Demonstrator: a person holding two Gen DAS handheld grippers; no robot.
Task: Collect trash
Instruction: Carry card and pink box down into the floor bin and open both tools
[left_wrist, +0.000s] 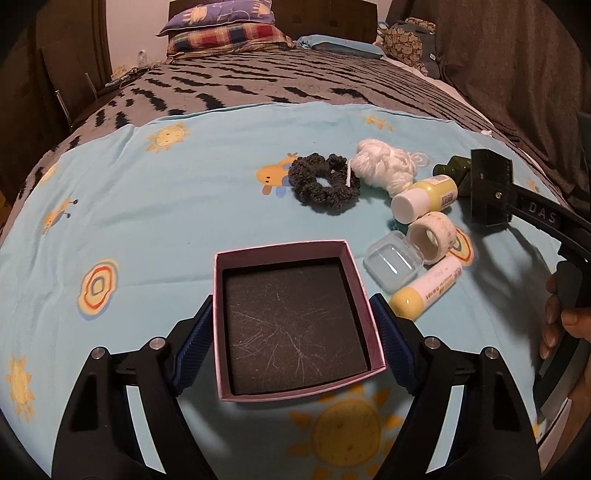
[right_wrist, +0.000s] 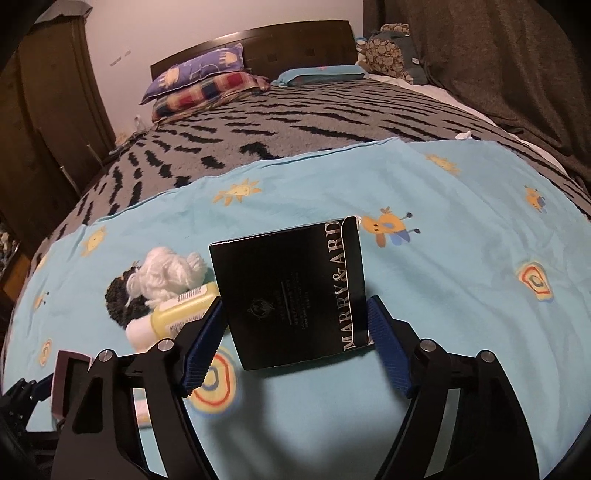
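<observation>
My left gripper (left_wrist: 293, 334) is shut on an open pink box (left_wrist: 364, 295) with a dark scratched floor, held over the blue sheet. My right gripper (right_wrist: 295, 332) is shut on a black carton (right_wrist: 291, 291) printed "MARRY&ARD", raised above the sheet; it also shows at the right of the left wrist view (left_wrist: 487, 188). Loose items lie on the sheet: a dark scrunchie (left_wrist: 323, 182), white yarn (left_wrist: 384, 166), a yellow bottle (left_wrist: 424, 197), a tape roll (left_wrist: 434, 236), a clear plastic case (left_wrist: 393, 262) and a yellow tube (left_wrist: 426, 288).
The blue patterned sheet (left_wrist: 147, 221) lies over a grey and black blanket (left_wrist: 258, 81) on a bed. Pillows (left_wrist: 221, 29) sit at the headboard. A dark curtain (left_wrist: 517, 66) hangs at the right. A wooden wardrobe (right_wrist: 48, 118) stands at the left.
</observation>
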